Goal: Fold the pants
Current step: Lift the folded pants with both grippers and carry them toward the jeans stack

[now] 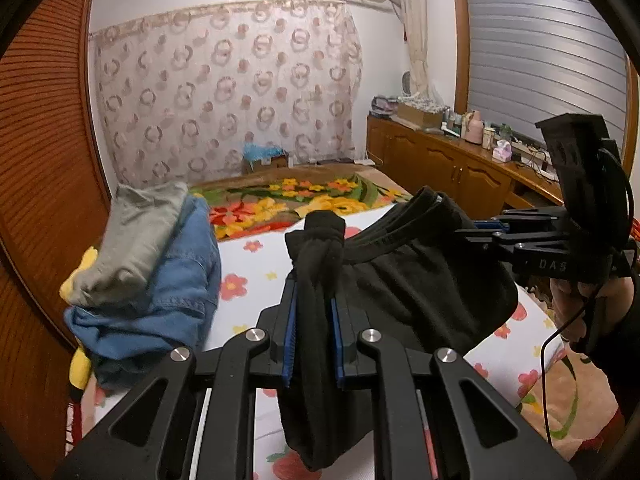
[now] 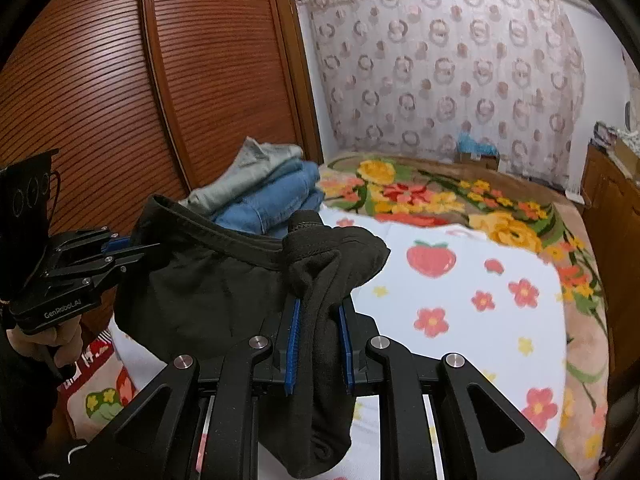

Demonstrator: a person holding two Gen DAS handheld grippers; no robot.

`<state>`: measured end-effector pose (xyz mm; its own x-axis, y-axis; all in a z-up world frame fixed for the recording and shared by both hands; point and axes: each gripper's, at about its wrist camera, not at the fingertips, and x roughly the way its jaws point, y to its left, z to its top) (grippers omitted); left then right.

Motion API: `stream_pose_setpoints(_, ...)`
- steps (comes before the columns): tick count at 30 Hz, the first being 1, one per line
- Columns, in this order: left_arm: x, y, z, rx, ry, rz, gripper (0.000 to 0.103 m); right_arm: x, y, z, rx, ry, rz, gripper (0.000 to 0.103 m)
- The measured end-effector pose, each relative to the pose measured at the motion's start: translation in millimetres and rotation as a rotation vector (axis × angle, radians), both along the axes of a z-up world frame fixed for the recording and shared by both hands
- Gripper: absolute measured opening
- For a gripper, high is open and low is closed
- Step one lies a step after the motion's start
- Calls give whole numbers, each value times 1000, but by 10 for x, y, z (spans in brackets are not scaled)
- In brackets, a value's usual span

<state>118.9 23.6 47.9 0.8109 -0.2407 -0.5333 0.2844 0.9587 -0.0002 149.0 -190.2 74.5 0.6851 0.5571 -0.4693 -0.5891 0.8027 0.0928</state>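
Note:
Black pants [image 1: 420, 288] hang by the waistband, stretched between both grippers above the bed. My left gripper [image 1: 314, 304] is shut on one bunched end of the waistband, with black cloth filling the gap between its blue pads [image 1: 289, 340]. At the right of the same view the right gripper [image 1: 480, 232] clamps the other end. In the right wrist view the right gripper [image 2: 318, 312] is shut on a bunch of the pants [image 2: 200, 288]. The left gripper [image 2: 120, 248] bites the far end at the left, with a person's hand [image 2: 52, 344] under it.
A stack of folded clothes, grey on blue denim [image 1: 160, 272] [image 2: 272, 196], lies on the bed's far left by the louvred wardrobe [image 1: 40, 160]. A white flowered sheet [image 2: 460, 300] and a floral blanket [image 1: 280, 200] cover the bed. A wooden sideboard [image 1: 440, 160] runs along the right.

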Motion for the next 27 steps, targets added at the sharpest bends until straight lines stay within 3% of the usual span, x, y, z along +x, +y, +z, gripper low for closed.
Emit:
stream_pose_setpoints(11, 162, 263, 119, -11, -5, 54, 16, 139, 155, 134, -15, -33, 47, 17)
stream_pose_setpoints(27, 561, 1001, 145, -68, -61, 257, 16, 1289, 835, 382, -83, -76, 206, 17)
